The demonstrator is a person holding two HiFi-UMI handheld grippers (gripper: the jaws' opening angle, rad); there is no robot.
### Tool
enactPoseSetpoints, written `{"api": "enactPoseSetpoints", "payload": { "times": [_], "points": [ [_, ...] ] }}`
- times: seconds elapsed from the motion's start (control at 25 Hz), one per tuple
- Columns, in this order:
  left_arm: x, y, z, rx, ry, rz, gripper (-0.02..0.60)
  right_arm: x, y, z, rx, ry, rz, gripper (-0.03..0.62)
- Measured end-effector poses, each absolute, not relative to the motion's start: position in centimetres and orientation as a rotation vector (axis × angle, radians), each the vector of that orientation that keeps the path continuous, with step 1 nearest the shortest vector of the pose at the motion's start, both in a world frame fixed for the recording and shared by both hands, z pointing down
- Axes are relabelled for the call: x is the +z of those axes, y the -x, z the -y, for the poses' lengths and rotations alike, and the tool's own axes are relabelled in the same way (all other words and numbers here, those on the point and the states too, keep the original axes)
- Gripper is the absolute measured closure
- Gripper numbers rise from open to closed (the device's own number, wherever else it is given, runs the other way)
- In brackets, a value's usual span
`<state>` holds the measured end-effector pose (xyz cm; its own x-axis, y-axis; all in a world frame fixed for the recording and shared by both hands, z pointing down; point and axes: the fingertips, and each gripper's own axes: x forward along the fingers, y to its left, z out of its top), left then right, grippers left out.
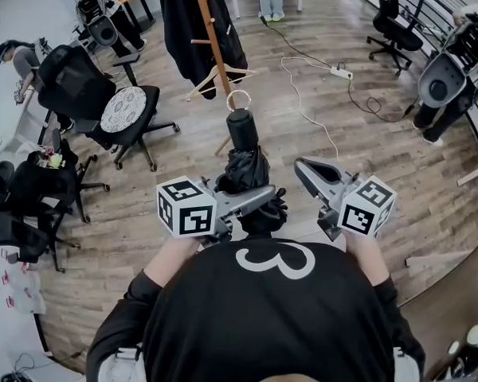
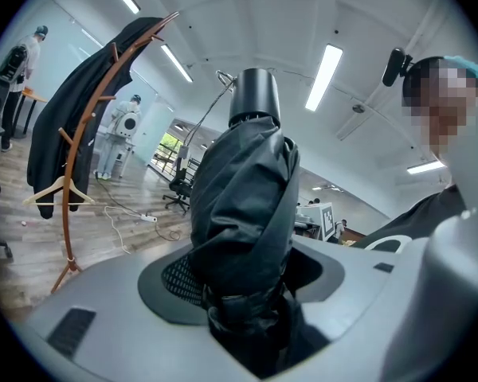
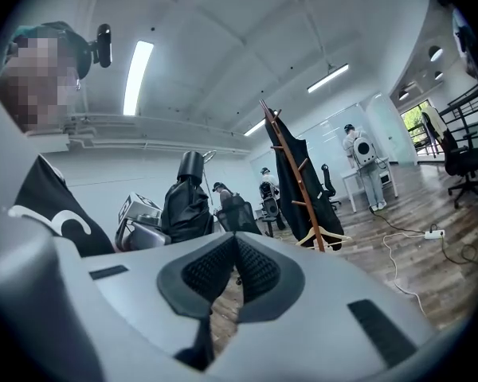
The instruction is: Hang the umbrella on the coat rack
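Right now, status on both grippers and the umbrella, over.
Left gripper shut on folded umbrella. Right gripper shut, empty. Coat rack ahead, dark coat on it.
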<state>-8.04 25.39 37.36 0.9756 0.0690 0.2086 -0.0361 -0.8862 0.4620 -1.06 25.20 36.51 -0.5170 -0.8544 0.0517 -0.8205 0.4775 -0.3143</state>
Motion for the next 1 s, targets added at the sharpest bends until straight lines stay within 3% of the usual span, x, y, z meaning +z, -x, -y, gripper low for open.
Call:
{"api": "enactPoseSetpoints", "payload": {
  "times": [1.0],
  "points": [
    [39.7,-0.6,-0.9,0.356,-2.545,0.031,0.308,39.5,-8.3,-1.6,-0.692,1.562,-2.53,0.568]
  ]
}}
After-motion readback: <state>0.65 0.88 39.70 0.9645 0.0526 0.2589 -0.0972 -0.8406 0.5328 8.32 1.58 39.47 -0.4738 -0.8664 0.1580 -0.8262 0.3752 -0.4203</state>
